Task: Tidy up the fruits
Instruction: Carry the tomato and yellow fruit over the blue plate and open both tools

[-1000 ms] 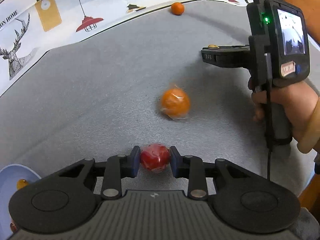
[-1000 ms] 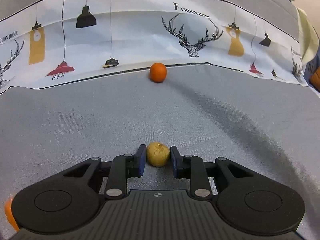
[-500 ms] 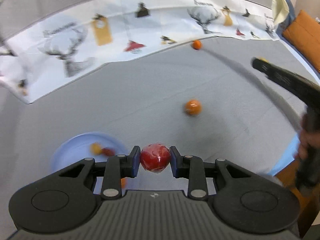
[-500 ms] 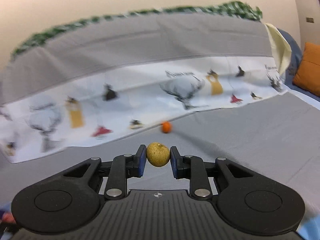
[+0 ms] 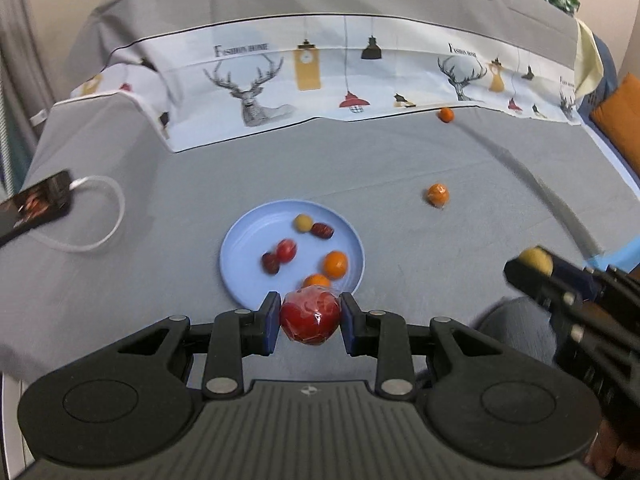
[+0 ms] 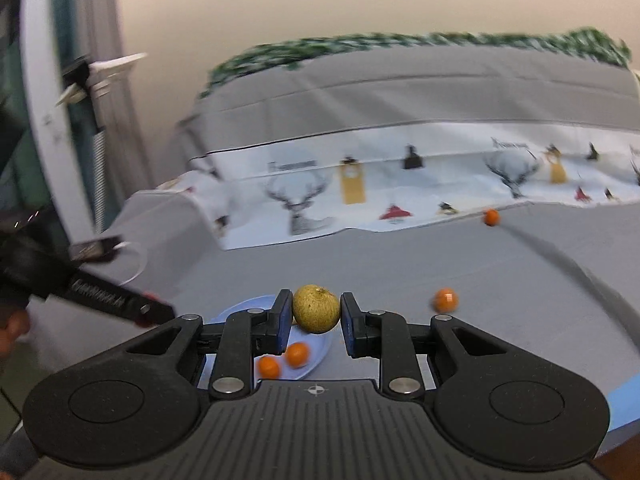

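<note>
My left gripper (image 5: 309, 322) is shut on a red wrapped fruit (image 5: 309, 316), held above the near rim of a light blue plate (image 5: 240, 248) that lies on the grey bed cover. On the plate lie several small fruits: two oranges, red ones and a yellow one. My right gripper (image 6: 316, 316) is shut on a small yellow-green fruit (image 6: 316, 308); in the left wrist view that same gripper (image 5: 536, 266) hangs right of the plate. The plate (image 6: 320, 350) shows under the right gripper's fingers. Two oranges lie loose on the cover: a wrapped orange (image 5: 437, 194) and a far orange (image 5: 445, 115).
A phone (image 5: 36, 206) with a white cable (image 5: 104, 216) lies at the cover's left edge. A printed sheet (image 5: 320, 80) with deer and lamps runs along the back. An orange cushion (image 5: 618, 120) sits at the far right. A grey cable (image 5: 552, 200) crosses the right side.
Both grippers rose and swung left with their fruits still held. The blue plate came into full view under the left gripper, and the loose oranges now lie farther away to the right.
</note>
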Demonstrator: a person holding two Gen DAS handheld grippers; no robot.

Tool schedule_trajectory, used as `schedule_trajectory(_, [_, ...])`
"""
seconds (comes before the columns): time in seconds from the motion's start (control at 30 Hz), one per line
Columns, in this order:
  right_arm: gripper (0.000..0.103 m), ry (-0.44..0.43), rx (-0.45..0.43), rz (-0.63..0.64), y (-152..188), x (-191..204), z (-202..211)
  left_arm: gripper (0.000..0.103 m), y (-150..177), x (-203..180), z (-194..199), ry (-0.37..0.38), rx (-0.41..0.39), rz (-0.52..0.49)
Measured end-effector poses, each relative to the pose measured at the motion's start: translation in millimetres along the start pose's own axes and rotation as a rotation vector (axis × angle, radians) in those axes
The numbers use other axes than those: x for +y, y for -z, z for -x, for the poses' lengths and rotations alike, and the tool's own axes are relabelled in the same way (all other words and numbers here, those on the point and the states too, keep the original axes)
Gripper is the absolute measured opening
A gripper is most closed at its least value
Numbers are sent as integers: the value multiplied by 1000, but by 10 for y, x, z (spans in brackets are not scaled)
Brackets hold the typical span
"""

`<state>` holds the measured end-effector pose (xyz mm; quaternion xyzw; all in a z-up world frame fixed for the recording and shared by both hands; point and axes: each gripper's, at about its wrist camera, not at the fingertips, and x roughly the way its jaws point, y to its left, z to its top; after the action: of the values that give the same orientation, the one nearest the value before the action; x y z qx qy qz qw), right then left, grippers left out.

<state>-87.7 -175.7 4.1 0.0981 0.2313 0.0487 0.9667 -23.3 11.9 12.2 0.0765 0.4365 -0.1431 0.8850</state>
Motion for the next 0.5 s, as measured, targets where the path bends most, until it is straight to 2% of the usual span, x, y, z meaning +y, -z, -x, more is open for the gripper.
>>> schedule_trajectory(0.23, [27, -21, -37, 106, 81, 428, 279, 34, 306, 122, 312, 28, -41, 38])
schedule_trajectory(0.5, [27, -11, -54, 132, 82, 570, 405, 34, 406, 162, 507, 61, -83, 59])
